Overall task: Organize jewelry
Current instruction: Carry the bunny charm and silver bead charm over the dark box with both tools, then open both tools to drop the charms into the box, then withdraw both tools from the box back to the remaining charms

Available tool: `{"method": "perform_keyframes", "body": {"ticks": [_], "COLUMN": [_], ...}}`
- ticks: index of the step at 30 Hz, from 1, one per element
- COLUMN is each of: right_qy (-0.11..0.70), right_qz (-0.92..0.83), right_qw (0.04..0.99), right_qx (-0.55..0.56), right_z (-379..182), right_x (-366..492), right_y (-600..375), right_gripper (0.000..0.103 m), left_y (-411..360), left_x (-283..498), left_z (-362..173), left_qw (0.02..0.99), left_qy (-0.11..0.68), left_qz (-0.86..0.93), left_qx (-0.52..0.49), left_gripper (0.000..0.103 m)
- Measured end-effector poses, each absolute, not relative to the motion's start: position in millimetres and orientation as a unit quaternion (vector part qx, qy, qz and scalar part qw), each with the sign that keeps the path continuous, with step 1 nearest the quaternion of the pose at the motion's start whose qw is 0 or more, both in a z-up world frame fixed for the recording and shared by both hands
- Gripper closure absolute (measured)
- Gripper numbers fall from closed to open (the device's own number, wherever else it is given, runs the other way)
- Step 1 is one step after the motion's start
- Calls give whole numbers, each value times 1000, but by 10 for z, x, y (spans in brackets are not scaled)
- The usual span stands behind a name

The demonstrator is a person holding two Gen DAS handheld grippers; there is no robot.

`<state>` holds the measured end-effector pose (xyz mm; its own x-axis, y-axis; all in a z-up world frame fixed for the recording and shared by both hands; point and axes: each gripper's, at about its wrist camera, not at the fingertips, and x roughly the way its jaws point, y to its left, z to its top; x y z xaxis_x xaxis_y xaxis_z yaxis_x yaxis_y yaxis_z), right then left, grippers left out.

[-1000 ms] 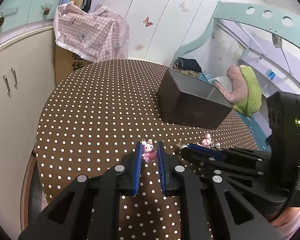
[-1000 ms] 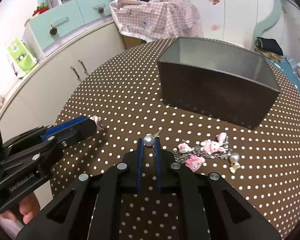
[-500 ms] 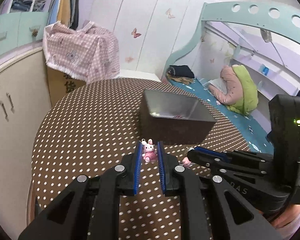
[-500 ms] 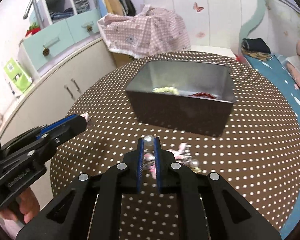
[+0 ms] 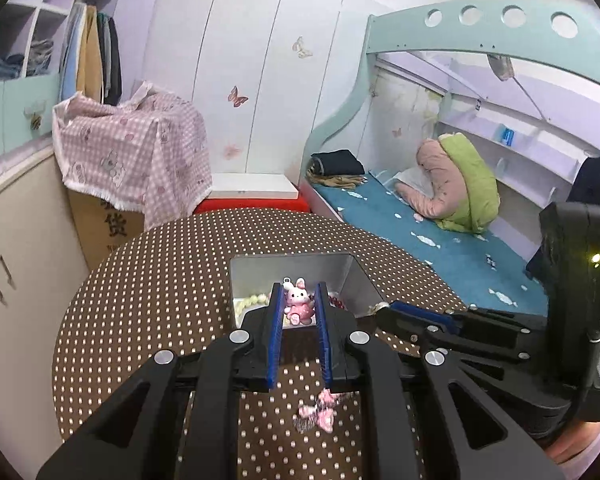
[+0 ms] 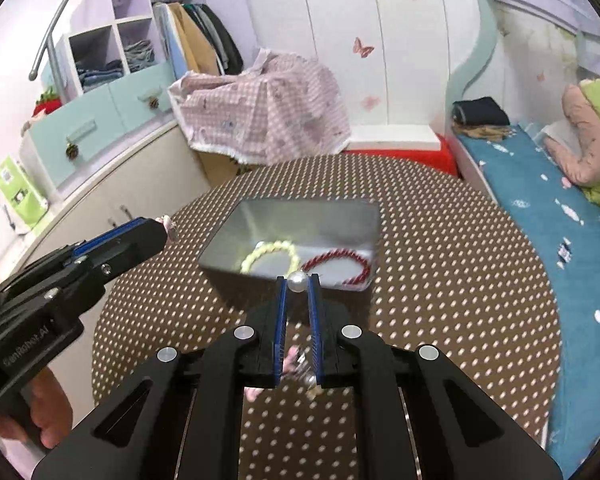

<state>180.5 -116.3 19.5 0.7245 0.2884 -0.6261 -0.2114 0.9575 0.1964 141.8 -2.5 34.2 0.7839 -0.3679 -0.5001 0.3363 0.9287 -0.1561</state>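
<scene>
Round table under a brown cloth with white polka dots, filling the lower half of both views. At its middle, an open rectangular grey metal box, dark outside and silvery within. Inside the box, lying flat and side by side: a pale yellow beaded bracelet to the left, a red twisted-cord bracelet to the right, apparently touching where they meet.

Left gripper raised over the near edge of the box, blue-padded fingers clamped on a small pink bunny charm with a metal loop, upright between the tips. Right gripper just short of the box's near wall, closed on a round white pearl earring pinched at the very tips.

Down on the cloth near the grippers, a blurred cluster of pink charms on a silver chain, well short of the box.
</scene>
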Motion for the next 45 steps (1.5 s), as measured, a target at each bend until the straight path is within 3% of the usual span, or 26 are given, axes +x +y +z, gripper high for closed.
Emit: {"method": "perform_keyframes", "body": {"ticks": [14,15,16,17,18,19,39,45], "right_qy": [336,340,344,348,350,349,375,394], "right_qz": [156,159,158,151,136,117,134,157], "right_qw": [927,925,923,923,925,928,913,904], "right_qx": [62,62,59,56,53,52,84,51], "right_z": [279,253,231,205,182,170,-52,-207], "right_x": [2230,2239,2251,2251,2256,2254,1882,1623], "right_y": [-1255,-1261,-1264,-1276,-1290,-1310,-1457,-1239], "right_gripper": [89,87,77,66,44,35,35,30], "left_y": [-160,-158,-153,-147,-126,-112,-4,108], "left_x": [1855,1870,1878,1890,1905,1909,1689,1504], "left_z": [328,310,288,275,259,249,32,-89], "left_qw": [943,943,942,943,944,943,932,928], "left_qy": [287,289,291,292,292,294,335,350], "left_qz": [-169,-167,-166,-162,-156,-155,-137,-123], "left_qx": [-8,-4,-1,-1,-4,-6,-18,-27], "left_gripper": [87,78,63,57,56,55,55,55]}}
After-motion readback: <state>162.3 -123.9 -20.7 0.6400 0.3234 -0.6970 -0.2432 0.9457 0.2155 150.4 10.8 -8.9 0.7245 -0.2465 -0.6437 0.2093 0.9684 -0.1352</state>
